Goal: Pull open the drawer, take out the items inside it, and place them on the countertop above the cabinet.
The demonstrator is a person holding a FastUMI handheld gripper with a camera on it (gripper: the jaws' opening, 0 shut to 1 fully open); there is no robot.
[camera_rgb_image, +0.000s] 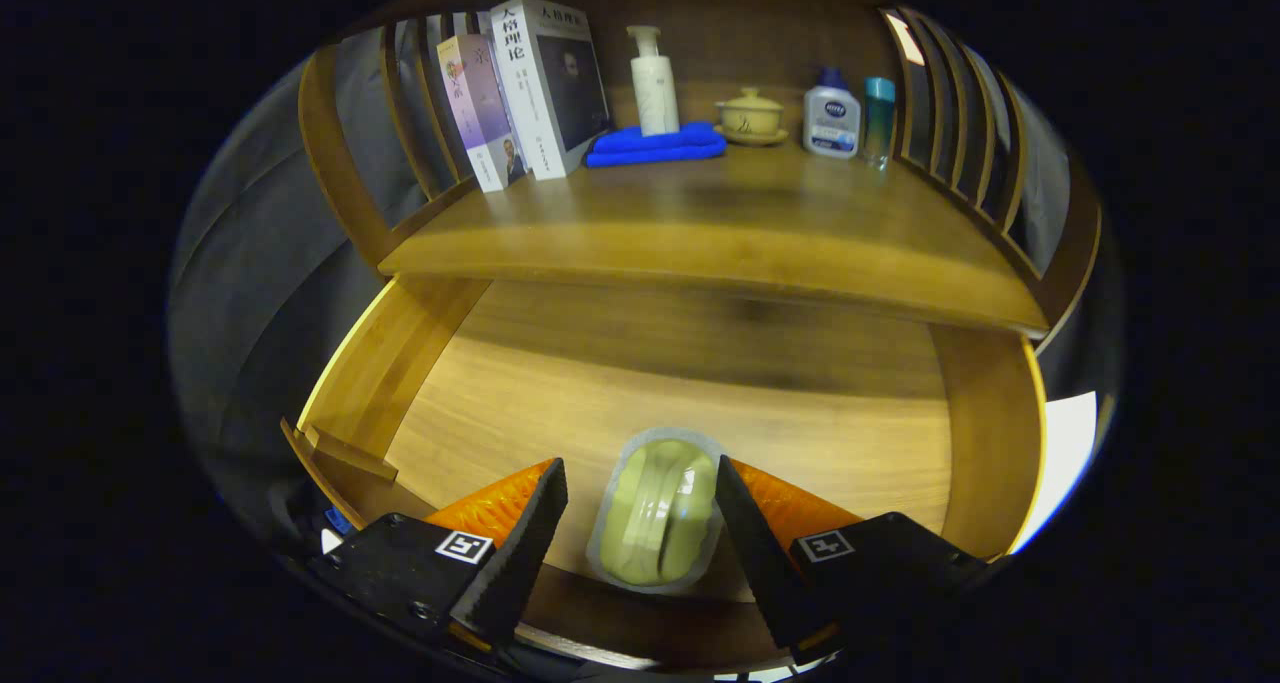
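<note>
The wooden drawer (pixel 420 363) stands pulled open below the countertop (pixel 720 228). On the drawer floor near its front lies a pale green item sealed in a clear plastic pack (pixel 655 518). My gripper (pixel 640 468) is open and straddles the pack. The left finger stands a small gap off the pack's side. The right finger sits right at its other edge, and I cannot tell if it touches. The pack rests on the drawer floor.
On the countertop's back stand two books (pixel 525 93), a white pump bottle (pixel 652 78) on a folded blue cloth (pixel 655 146), a lidded yellow cup on a saucer (pixel 750 115), a white and blue bottle (pixel 832 115) and a teal bottle (pixel 880 118). Slatted wooden rails (pixel 950 113) fence both sides.
</note>
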